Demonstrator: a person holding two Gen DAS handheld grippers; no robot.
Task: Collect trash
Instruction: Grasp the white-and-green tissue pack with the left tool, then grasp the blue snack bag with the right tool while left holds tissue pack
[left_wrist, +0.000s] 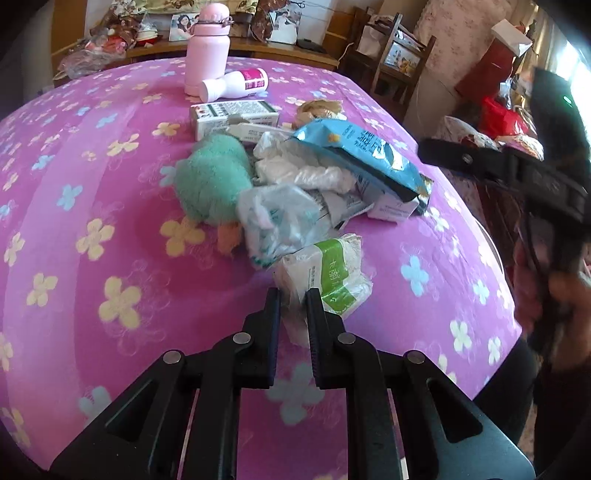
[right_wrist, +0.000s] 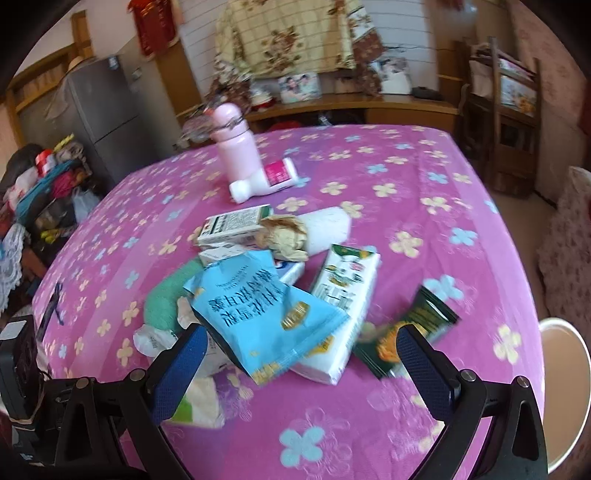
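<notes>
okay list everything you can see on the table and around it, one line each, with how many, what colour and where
tissue pack: one, white with green band, nearest edge of the pile, clamped by the left gripper
blue snack bag: one, light blue, on top of the pile
milk carton: one, white and green, lying right of the blue bag
dark wrapper: one, dark green, right of the carton
plush toy: one, teal, left of the pile
pink bottle: one, upright, far side
white bottle: one, lying beside the pink one
tablecloth: one, pink, flowered
left gripper: one, black, shut
right gripper: one, blue pads, open over the pile
</notes>
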